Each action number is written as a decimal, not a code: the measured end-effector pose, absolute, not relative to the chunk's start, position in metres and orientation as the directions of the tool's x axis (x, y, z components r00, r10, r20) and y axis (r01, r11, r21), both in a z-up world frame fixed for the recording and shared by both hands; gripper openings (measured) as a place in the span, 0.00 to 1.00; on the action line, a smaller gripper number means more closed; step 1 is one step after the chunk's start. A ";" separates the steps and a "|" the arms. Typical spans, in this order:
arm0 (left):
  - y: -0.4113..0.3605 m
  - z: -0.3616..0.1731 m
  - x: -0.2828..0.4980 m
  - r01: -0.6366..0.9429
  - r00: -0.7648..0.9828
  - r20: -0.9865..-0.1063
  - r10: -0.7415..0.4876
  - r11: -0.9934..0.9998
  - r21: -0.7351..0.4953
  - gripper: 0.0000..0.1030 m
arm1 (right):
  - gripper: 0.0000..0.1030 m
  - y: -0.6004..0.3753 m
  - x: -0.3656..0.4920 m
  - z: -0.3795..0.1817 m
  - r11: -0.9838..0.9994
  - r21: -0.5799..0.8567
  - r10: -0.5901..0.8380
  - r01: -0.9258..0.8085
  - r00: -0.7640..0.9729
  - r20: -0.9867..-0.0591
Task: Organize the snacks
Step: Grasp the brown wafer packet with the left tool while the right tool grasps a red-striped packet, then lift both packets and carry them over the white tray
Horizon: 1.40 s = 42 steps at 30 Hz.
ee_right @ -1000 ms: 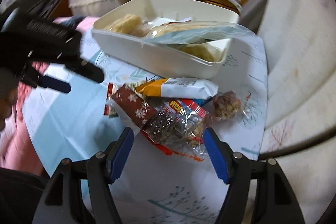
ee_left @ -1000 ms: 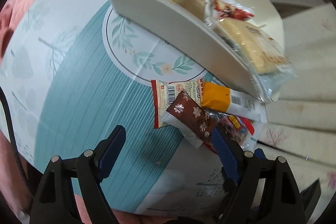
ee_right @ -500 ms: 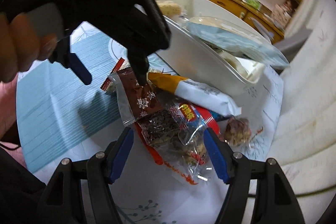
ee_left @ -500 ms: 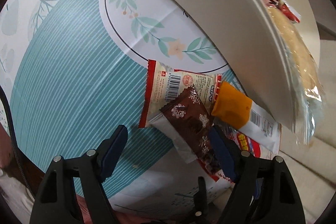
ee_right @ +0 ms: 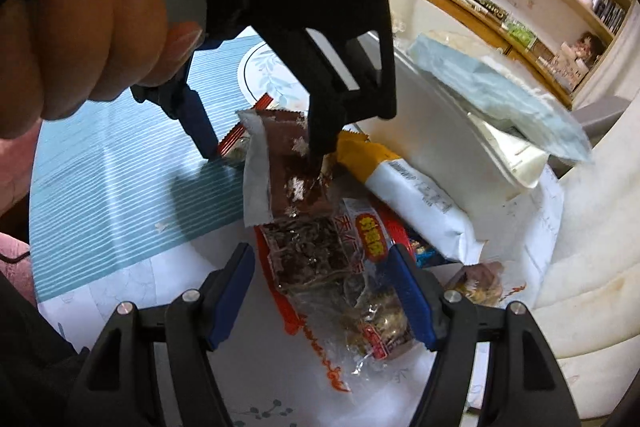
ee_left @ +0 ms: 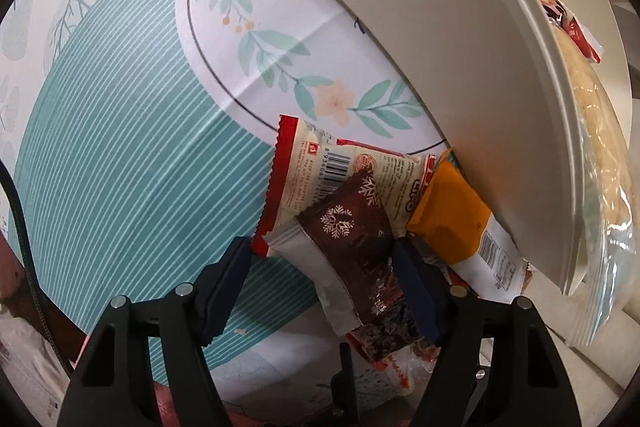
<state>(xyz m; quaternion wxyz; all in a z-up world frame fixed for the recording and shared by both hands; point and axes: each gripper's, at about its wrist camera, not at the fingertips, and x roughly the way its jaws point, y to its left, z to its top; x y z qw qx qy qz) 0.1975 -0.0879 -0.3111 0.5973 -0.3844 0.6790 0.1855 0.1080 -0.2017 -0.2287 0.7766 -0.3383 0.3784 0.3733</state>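
A pile of snack packets lies on the teal tablecloth (ee_left: pixel 120 147) beside a white bin (ee_left: pixel 460 67). My left gripper (ee_left: pixel 324 267) points down over a brown snowflake packet (ee_left: pixel 348 239). Its jaws are closing with the packet between them; the right pad is at the packet's edge and the left pad stands apart. Seen from the right wrist, the left gripper (ee_right: pixel 260 147) straddles the brown packet (ee_right: pixel 292 179). My right gripper (ee_right: pixel 320 267) hangs open over a clear packet of dark snack (ee_right: pixel 316 255). An orange-and-white packet (ee_left: pixel 452 223) leans against the bin.
The white bin (ee_right: pixel 440 131) holds pale rice cakes and a bagged snack that overhangs its rim. A red-and-cream wrapper (ee_left: pixel 316 163) lies under the brown packet. A small round nut snack (ee_right: pixel 480 283) sits near the table edge. A hand (ee_right: pixel 80 27) holds the left gripper. Shelves stand behind.
The left gripper sank onto the pile and its jaws narrowed around the brown packet. The right gripper rolled and came lower over the clear packet; its jaws kept their width.
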 end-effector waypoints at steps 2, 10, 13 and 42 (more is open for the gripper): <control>-0.089 -0.310 0.197 -0.744 0.012 -0.958 -0.288 0.638 -0.201 0.65 | 0.65 -0.202 0.109 -0.230 0.492 -0.232 0.327 -0.839 0.425 -0.844; -0.088 -0.302 0.190 -0.754 0.033 -0.963 -0.267 0.626 -0.199 0.38 | 0.41 -0.201 0.107 -0.233 0.473 -0.173 0.347 -0.864 0.363 -0.865; -0.088 -0.300 0.187 -0.746 0.034 -0.966 -0.256 0.637 -0.195 0.30 | 0.40 -0.200 0.103 -0.233 0.471 -0.183 0.335 -0.863 0.367 -0.868; -0.004 -0.255 0.114 -0.716 0.039 -0.971 -0.236 0.672 -0.192 0.25 | 0.40 -0.194 0.112 -0.192 0.661 0.061 0.391 -0.748 0.274 -0.879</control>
